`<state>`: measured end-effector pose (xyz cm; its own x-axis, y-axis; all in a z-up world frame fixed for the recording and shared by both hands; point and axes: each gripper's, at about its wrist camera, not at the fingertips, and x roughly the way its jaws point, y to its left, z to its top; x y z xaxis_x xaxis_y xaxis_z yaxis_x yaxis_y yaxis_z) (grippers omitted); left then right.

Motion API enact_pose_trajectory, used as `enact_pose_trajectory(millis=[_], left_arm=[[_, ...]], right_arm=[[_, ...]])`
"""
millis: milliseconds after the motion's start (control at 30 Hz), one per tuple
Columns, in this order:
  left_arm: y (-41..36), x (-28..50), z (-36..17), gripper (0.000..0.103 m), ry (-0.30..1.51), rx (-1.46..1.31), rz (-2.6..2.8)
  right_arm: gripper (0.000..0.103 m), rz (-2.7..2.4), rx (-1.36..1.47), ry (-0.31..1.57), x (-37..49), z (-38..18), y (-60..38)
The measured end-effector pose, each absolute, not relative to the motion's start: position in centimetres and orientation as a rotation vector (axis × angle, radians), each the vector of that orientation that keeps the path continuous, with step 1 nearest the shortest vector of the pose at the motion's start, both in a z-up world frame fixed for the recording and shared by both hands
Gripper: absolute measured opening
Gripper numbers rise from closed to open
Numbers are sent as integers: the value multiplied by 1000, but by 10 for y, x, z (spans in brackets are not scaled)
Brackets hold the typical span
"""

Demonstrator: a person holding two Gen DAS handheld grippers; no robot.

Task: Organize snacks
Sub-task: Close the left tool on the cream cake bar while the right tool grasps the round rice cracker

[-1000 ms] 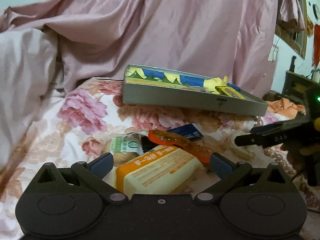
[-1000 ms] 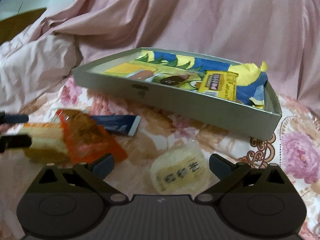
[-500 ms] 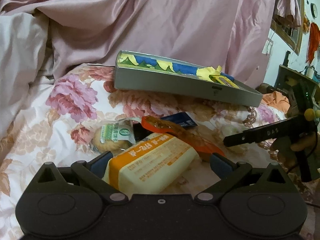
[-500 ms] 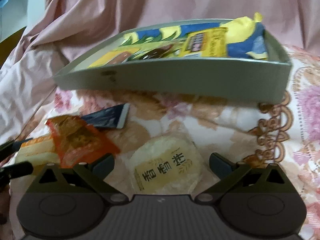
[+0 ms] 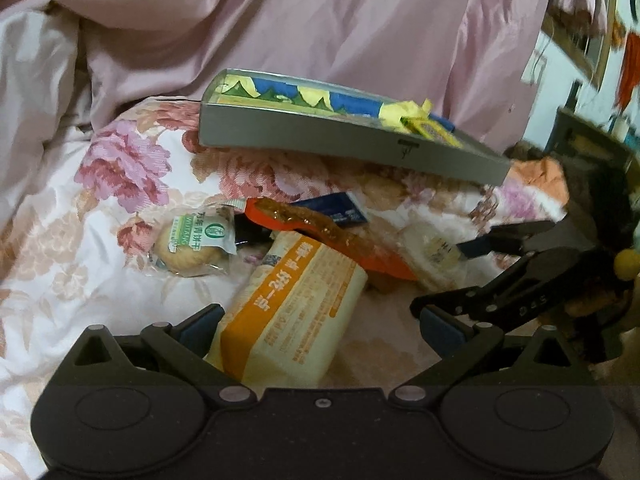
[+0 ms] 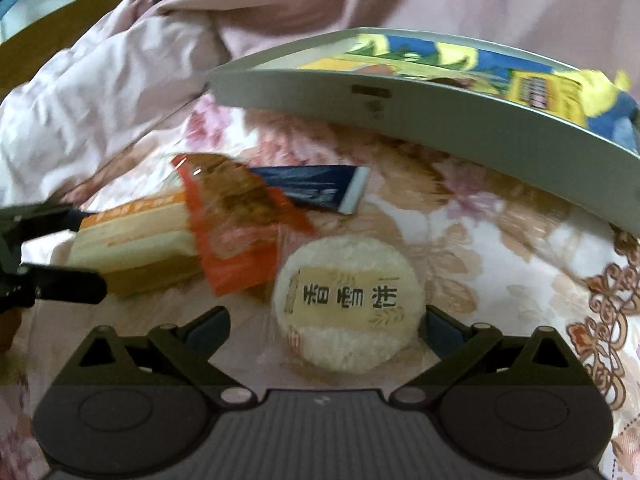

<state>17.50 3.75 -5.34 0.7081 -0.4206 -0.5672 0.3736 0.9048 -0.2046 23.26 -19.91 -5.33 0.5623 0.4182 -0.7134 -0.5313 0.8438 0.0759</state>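
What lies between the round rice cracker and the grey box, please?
In the right wrist view, only bare floral bedding separates the round rice cracker from the grey box; the dark blue packet lies off to the left.

glossy plastic wrappers (image 5: 296,300), satiny cloth drape (image 5: 320,20).

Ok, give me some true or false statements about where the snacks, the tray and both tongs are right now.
1. The left tongs stand open around the orange-and-cream packet. True.
2. The right tongs are shut on the round rice cracker. False: they are open around it.
3. The grey tray holds nothing. False: it holds a blue-and-yellow bag.
4. The orange wrapper lies partly over the orange-and-cream packet. True.
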Motion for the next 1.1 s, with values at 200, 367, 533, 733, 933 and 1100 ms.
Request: enact_pose_trajectory(millis=[200,367,533,733,933,1100], left_arm=[[19,172,-60,101,640,80,-388],[17,175,-67,96,653,109,-343],[22,177,-66,89,646,61,-328],[24,177,-65,68,652,7,-339],[14,174,-68,65,663,51,-355],[10,173,-71,70,666,85,-346]], right_arm=[[102,513,-158,765,233,-55,-196],[103,498,-171,758,232,-60,-192],[103,487,-162,761,231,-60,-190],[93,510,-194,754,226,-59,-183],[87,534,-221,743,222,-59,-178],[90,539,-217,749,223,-59,-178]])
